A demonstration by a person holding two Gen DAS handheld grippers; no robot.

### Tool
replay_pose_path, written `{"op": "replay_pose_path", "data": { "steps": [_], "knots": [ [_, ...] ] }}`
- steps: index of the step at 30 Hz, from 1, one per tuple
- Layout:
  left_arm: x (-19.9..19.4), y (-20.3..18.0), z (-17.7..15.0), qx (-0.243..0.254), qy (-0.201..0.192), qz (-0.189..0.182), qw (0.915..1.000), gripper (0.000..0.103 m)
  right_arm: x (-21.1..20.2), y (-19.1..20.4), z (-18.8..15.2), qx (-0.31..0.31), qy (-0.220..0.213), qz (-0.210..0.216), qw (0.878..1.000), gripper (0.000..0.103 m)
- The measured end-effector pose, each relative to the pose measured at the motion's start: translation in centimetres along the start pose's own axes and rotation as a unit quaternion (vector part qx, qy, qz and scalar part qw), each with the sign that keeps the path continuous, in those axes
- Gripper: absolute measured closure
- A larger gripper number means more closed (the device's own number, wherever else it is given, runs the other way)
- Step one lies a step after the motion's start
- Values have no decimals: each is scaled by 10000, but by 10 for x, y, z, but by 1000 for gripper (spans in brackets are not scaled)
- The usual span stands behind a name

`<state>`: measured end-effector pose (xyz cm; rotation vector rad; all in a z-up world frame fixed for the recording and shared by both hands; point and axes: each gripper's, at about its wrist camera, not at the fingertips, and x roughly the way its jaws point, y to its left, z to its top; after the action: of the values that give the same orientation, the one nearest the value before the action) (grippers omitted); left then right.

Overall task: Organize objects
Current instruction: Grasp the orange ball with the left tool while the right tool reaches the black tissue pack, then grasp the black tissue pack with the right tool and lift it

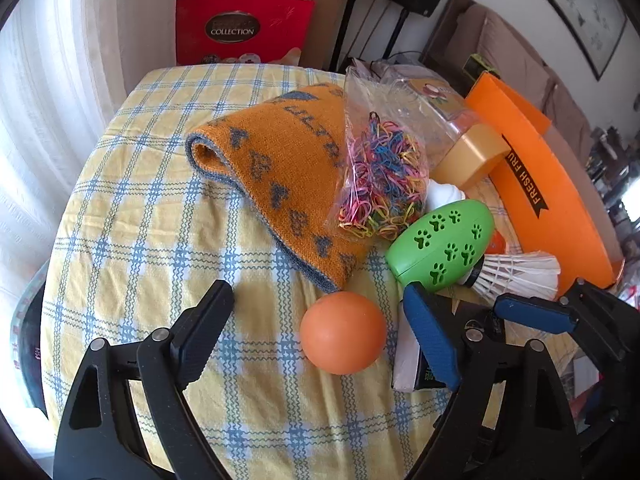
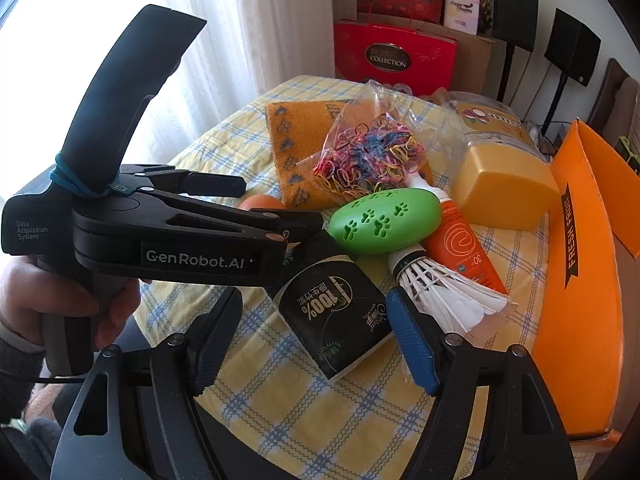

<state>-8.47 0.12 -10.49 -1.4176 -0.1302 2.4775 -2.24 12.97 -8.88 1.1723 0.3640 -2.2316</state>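
- I held my left gripper spread wide around the orange ball, not yet pinching.
- My right gripper straddled the black tissue pack, unclenched.
- Next, I judged, each needed closing.

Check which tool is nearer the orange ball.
Left. The left tool is open with the orange ball lying between its fingers, not gripped. The right tool is open around the black tissue pack, off to the ball's right.

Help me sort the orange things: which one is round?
The orange ball, lying on the checked cloth between the left gripper's jaws. The orange box is flat-sided, the orange paw-print towel folded.
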Motion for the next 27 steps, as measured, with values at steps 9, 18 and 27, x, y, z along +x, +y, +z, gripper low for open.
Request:
{"op": "replay_pose_path", "data": {
  "steps": [9, 18, 27],
  "knots": [
    [-9, 19, -7, 49, -148, 55, 9999, 67, 0, -2, 3, 117, -43, 155, 9998, 26],
    [-14, 30, -5, -247, -134, -238, 9993, 67, 9, 1, 16, -463, 215, 259, 9984, 27],
    [-25, 37, 0, -334, -195, -314, 9988, 67, 22, 4, 8, -762, 429, 43, 9962, 42]
  ]
}}
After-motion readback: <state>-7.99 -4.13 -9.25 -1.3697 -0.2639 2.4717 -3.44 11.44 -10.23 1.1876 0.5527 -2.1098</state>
